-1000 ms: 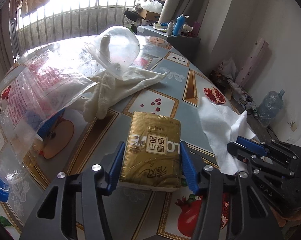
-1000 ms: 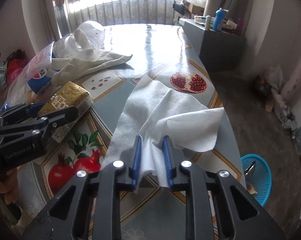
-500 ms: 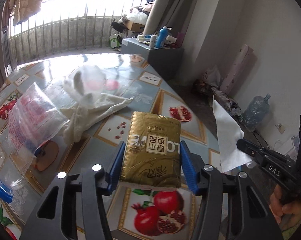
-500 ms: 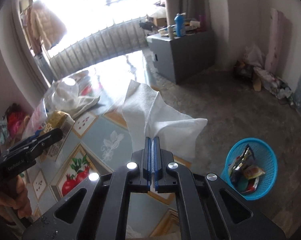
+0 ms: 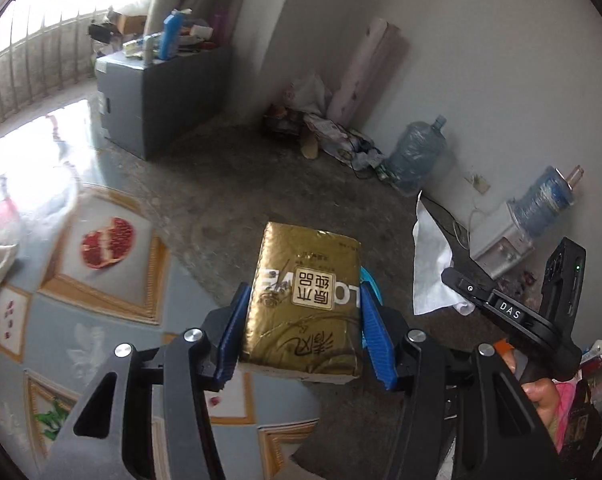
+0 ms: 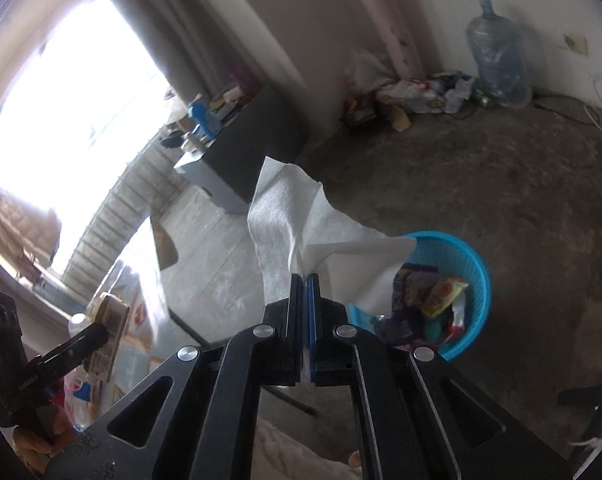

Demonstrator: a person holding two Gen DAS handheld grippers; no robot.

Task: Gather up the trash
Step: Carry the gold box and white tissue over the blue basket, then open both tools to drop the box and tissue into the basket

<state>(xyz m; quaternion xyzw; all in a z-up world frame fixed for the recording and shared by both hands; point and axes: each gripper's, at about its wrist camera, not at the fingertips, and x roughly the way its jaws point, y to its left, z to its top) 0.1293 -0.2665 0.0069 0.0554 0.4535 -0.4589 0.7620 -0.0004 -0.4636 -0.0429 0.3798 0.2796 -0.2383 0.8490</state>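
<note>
Meanwhile gold tissue pack [image 5: 305, 304] clamped between left gripper [image 5: 303, 334] fingers, white tissue [image 6: 297, 220] pinched in closed right gripper [image 6: 304, 280].

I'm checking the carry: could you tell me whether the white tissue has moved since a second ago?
Yes. The white tissue left the table and now hangs in the right gripper beside the blue basket.
</note>
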